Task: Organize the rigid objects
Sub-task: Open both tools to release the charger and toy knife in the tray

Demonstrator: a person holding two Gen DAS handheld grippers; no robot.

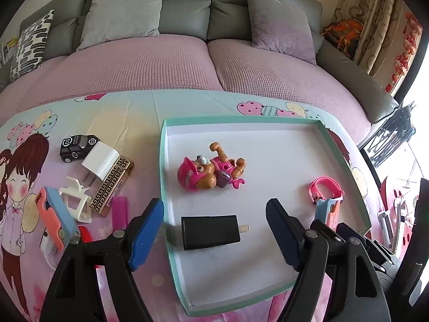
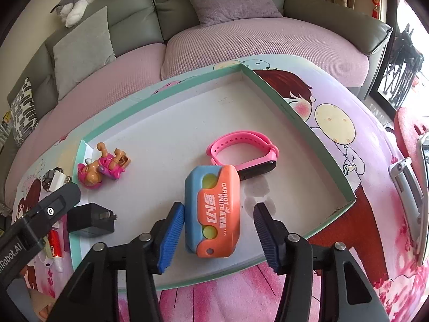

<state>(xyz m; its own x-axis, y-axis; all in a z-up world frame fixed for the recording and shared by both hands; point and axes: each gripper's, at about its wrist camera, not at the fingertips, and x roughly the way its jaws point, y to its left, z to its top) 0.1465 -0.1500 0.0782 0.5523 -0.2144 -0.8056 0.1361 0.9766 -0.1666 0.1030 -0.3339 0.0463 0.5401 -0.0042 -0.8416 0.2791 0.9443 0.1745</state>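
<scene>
Release step — left hand-held gripper (image 1: 214, 230) stands open over the black charger (image 1: 210, 232); right hand-held gripper (image 2: 218, 234) open astride the carrot knife (image 2: 213, 210), both in the tray (image 1: 268, 119). Next: fetch surface items.

Grey sofa (image 1: 187, 13) w/ cushions, patterned curtain (image 1: 375, 18), daylight at right

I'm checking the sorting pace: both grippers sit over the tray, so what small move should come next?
Probably lift the left gripper clear of the black charger, which lies free in the tray between open jaws, then swing it toward the white charger outside on the tablecloth.
</scene>
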